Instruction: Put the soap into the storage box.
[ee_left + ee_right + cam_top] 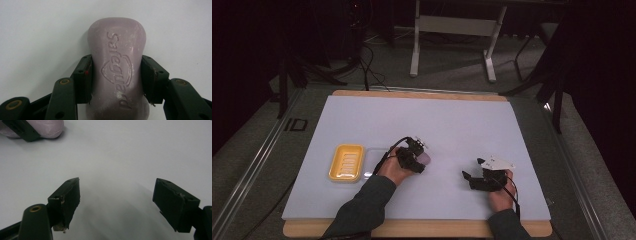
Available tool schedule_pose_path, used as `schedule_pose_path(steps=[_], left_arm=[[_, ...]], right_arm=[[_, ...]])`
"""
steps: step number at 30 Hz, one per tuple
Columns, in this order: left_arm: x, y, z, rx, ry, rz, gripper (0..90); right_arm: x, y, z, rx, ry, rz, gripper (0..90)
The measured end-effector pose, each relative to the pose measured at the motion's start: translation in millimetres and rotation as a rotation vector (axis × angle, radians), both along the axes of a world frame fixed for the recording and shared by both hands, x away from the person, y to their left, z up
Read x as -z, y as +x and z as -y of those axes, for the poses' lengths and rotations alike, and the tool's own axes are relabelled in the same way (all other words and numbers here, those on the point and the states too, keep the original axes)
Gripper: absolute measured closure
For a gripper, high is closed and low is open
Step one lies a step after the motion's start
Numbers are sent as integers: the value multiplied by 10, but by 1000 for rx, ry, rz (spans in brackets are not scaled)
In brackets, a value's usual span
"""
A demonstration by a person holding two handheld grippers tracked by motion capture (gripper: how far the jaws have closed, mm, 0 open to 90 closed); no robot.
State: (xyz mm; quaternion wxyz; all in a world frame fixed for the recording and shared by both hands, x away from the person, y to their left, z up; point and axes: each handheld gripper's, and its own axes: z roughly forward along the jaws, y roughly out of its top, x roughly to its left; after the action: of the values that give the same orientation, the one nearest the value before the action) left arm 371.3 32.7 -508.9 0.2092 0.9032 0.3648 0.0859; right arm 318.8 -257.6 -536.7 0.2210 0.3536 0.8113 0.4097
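Two tongs worked over the desk. The left tongs were clamped on the waist of a lilac soap bar that lay flat on the desk near its middle, its long axis running straight out between the jaws. The yellow soap dish sat to the left of that hand, close by. The right tongs rested well apart, spread wide and empty, so the carry likely fell to the left hand.
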Motion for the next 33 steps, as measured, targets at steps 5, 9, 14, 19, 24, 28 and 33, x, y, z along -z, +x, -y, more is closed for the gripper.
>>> schedule_pose_path(steps=[5,9,14,19,24,28,33], left_arm=[[-18,8,-34,-5,6,2,490],[-49,12,-52,-13,2,9,490],[-87,23,-79,-13,3,11,490],[-112,23,-104,-20,1,13,490],[-136,27,-124,-20,4,15,490],[-151,28,-136,-27,0,16,490],[-186,28,-167,-33,2,20,490]], right_arm=[[0,0,-1,-1,-2,-1,215],[0,0,-1,-1,-2,0,215],[0,0,-1,-1,-2,0,215],[-1,-1,-1,-1,-2,0,215],[0,-2,-2,-1,-2,0,215],[0,-2,-2,-1,-2,0,215],[0,-2,-3,-1,-2,1,215]])
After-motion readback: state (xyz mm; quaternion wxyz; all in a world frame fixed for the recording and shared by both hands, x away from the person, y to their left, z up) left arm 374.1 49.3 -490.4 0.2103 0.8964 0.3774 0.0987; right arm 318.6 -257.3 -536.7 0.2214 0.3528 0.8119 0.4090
